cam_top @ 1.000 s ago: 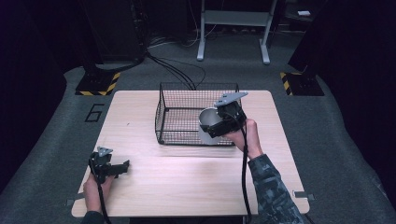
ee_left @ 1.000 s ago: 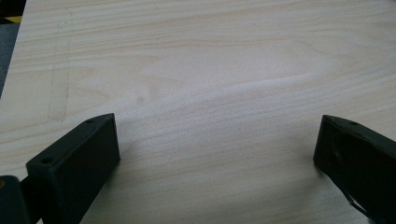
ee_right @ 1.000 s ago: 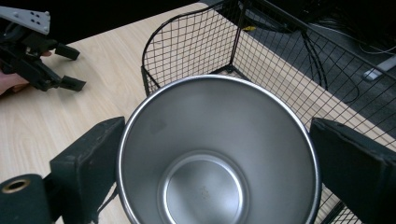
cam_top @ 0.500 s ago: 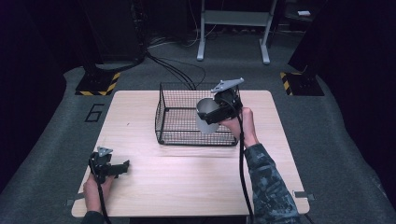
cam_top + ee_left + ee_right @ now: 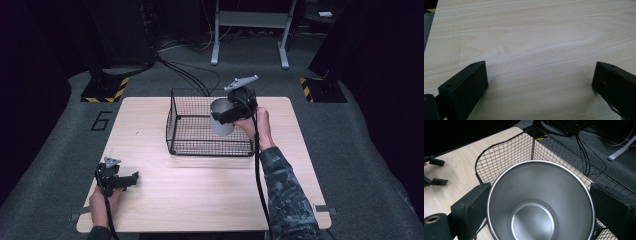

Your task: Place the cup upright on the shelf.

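the right gripper (image 5: 225,116) holds a stainless steel cup (image 5: 221,117) above the right part of the black wire basket (image 5: 190,131), its jaws pinching the cup's outer wall from both sides just under the rim, as the right gripper view shows on the cup (image 5: 539,202). it looks like a thin, stiff, light vessel with a smooth polished wall, so i'd judge it slippery and prone to twist in a side pinch; gripping across the rim suits it best. the left gripper (image 5: 120,180) rests low near the front left of the table with jaws spread wide and nothing between them. the table (image 5: 150,200) is pale, flat wood; around it lie dark grey carpet, floor cables (image 5: 185,75) and a white stand (image 5: 250,30)
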`<state>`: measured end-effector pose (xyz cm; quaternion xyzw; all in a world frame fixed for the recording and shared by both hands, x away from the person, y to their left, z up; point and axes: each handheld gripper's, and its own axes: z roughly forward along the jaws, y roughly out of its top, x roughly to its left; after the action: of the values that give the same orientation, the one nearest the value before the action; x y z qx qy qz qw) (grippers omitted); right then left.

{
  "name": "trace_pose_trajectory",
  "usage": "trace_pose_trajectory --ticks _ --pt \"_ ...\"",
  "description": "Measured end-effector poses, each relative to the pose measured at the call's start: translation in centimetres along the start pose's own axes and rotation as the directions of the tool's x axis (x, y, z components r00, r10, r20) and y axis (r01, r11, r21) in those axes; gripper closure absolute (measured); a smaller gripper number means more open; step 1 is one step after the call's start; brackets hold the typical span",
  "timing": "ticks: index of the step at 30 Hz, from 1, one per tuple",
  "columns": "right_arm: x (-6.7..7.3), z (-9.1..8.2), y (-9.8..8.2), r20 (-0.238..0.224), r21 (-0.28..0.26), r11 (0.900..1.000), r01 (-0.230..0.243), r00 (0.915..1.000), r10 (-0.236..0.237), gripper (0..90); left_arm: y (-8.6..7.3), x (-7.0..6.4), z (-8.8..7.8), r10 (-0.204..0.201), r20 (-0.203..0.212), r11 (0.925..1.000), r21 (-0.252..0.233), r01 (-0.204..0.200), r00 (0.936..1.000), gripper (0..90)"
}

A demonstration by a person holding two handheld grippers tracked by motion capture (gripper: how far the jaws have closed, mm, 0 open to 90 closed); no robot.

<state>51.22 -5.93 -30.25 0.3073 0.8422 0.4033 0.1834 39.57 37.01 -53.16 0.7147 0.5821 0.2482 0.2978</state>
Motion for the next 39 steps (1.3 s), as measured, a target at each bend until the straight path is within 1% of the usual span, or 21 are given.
trace_pose_trajectory --ticks 3,5,8,9,10,11,12,13,14,16,18,19,21,23,28,30,31,32,34,36,39 --pt "-0.3 0.2 0.3 0.006 0.000 1.000 0.005 1.0000 -0.005 6.2 0.0 0.0 0.0 0.000 0.000 1.0000 0.000 0.000 1.0000 0.3" --pt "-0.4 0.5 0.5 0.010 0.001 1.000 -0.003 0.9999 0.003 6.2 0.0 0.0 0.0 0.000 0.000 1.0000 0.000 0.000 1.0000 0.3" --pt "-0.7 1.1 0.7 0.016 0.002 1.000 0.012 0.9998 -0.012 6.2 0.0 0.0 0.0 0.000 0.000 1.0000 0.000 0.000 1.0000 0.3" --pt "-0.6 1.3 0.8 0.015 0.010 1.000 -0.005 0.9999 0.005 6.2 0.0 0.0 0.0 0.000 0.000 1.0000 0.000 0.000 1.0000 0.3" --pt "-0.7 1.4 0.8 0.016 0.013 1.000 0.004 0.9999 -0.005 6.2 0.0 0.0 0.0 0.000 0.000 1.0000 0.000 0.000 1.0000 0.3" --pt "-0.7 1.7 0.9 0.016 0.014 1.000 -0.009 0.9998 0.009 6.2 0.0 0.0 0.0 0.000 0.000 1.0000 0.000 0.000 1.0000 0.3" --pt "-0.8 1.9 0.9 0.018 0.013 1.000 0.002 0.9998 -0.002 6.2 0.0 0.0 0.0 0.000 0.000 1.0000 0.000 0.000 1.0000 0.3" --pt "-0.9 2.1 1.0 0.019 0.029 1.000 -0.007 0.9998 0.007 6.2 0.0 0.0 0.0 0.000 0.000 1.0000 0.000 0.000 1.0000 0.3" --pt "-1.0 2.4 1.0 0.021 0.020 1.000 -0.001 0.9998 0.001 6.2 0.0 0.0 0.0 0.000 0.000 1.0000 0.000 0.000 1.0000 0.3" --pt "-1.1 2.8 1.1 0.021 0.030 0.999 -0.013 0.9997 0.013 6.2 0.0 0.0 0.0 0.000 0.000 1.0000 0.000 0.000 1.0000 0.3" --pt "-1.3 3.2 1.1 0.025 0.029 1.000 -0.006 0.9997 0.005 6.2 0.0 0.0 0.0 0.000 0.000 1.0000 0.000 0.000 1.0000 0.3" --pt "-1.4 3.4 1.2 0.025 0.040 0.999 -0.003 0.9997 0.002 6.2 0.0 0.0 0.0 0.000 0.000 1.0000 0.000 0.000 1.0000 0.3" --pt "-1.5 3.9 1.2 0.029 0.050 0.999 -0.017 0.9995 0.015 6.2 0.0 0.0 0.0 0.001 0.000 1.0000 0.000 -0.001 1.0000 0.3" --pt "-1.7 4.4 1.2 0.029 0.050 0.999 -0.011 0.9995 0.009 6.2 0.0 0.0 0.0 0.000 0.000 1.0000 0.000 0.000 1.0000 0.3" --pt "-2.0 5.4 1.1 0.032 0.069 0.997 -0.025 0.9992 0.022 6.2 0.0 0.0 0.0 0.000 0.000 1.0000 0.000 0.000 1.0000 0.3" --pt "-2.2 5.8 1.1 0.035 0.088 0.996 -0.024 0.9992 0.021 6.2 0.0 0.0 0.0 0.001 0.000 1.0000 0.000 -0.001 1.0000 0.3" --pt "-2.2 6.0 1.1 0.040 0.090 0.995 -0.033 0.9988 0.029 6.1 0.0 0.0 0.0 0.001 0.000 1.0000 -0.001 -0.001 1.0000 0.3" --pt "-2.3 6.2 1.0 0.038 0.093 0.995 -0.028 0.9990 0.025 6.1 0.0 0.0 0.0 0.002 -0.001 1.0000 -0.001 -0.002 1.0000 0.3" --pt "-2.6 6.6 0.9 0.040 0.097 0.994 -0.043 0.9984 0.039 6.2 0.0 0.0 0.0 0.000 0.000 1.0000 0.000 0.000 1.0000 0.3" --pt "-2.8 7.0 0.8 0.045 0.111 0.993 -0.037 0.9985 0.032 6.2 0.0 0.0 0.0 0.000 0.000 1.0000 0.000 0.000 1.0000 0.3" --pt "-2.9 7.5 0.6 0.050 0.115 0.992 -0.057 0.9974 0.052 6.1 0.0 0.0 0.0 0.000 0.000 1.0000 0.000 0.000 1.0000 0.3"
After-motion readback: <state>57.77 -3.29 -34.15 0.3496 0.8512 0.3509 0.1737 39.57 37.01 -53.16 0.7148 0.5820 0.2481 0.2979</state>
